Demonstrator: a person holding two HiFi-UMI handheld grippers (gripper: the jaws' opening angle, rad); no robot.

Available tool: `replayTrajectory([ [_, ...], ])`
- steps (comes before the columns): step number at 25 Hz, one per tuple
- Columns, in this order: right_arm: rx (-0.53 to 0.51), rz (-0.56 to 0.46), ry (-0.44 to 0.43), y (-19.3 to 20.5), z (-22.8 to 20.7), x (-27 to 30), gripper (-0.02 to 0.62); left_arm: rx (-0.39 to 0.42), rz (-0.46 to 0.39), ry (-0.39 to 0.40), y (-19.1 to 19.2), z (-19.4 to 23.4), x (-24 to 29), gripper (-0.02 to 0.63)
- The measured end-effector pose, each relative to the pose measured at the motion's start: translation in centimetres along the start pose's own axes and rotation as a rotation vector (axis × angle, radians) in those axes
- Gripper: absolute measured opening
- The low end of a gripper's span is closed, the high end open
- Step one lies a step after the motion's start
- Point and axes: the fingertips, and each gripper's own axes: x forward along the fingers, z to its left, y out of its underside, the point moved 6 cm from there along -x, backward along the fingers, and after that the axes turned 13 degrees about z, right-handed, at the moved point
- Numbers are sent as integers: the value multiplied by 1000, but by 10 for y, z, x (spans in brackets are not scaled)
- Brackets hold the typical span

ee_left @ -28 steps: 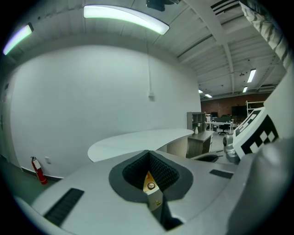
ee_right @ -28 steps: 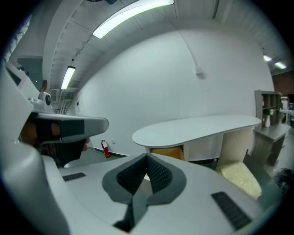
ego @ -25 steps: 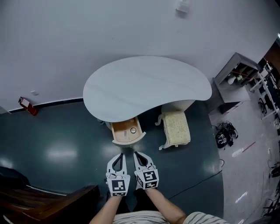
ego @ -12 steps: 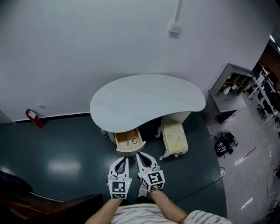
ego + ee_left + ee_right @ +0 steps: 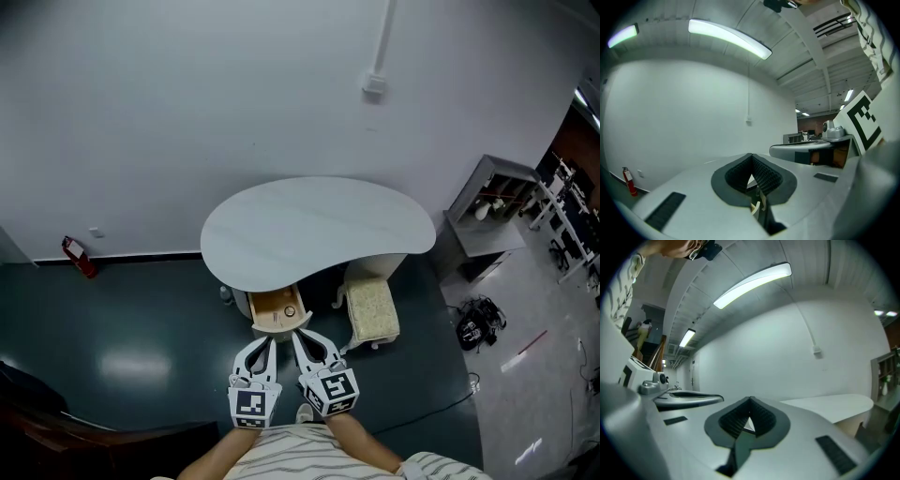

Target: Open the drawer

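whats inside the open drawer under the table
The drawer shows a bare wooden bottom and one small round thing, too small to identify. Its back is hidden under the tabletop.

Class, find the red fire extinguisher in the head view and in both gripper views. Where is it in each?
Head view: the fire extinguisher stands far left, at the foot of the wall.
Left gripper view: fire extinguisher at the lower left edge, against the wall.
Right gripper view: not in it.
Shared landmark: the wall box on the conduit, in all three.
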Motion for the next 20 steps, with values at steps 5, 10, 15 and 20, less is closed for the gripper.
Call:
replayTrajectory([
  [5,-39,-29,9,-19,1,-5,14,4,-29,-3,-17,1,-7,-2],
  [10,-51,-63,7,-30,2,-13,14,29,-61,0,-30,-3,-8,-2],
  [15,-50,-81,19,-33,-3,-15,14,41,-78,-3,-36,-4,-8,-2],
  [20,-45,-93,27,-34,-8,-20,14,17,-89,-7,-38,-4,-8,-2],
])
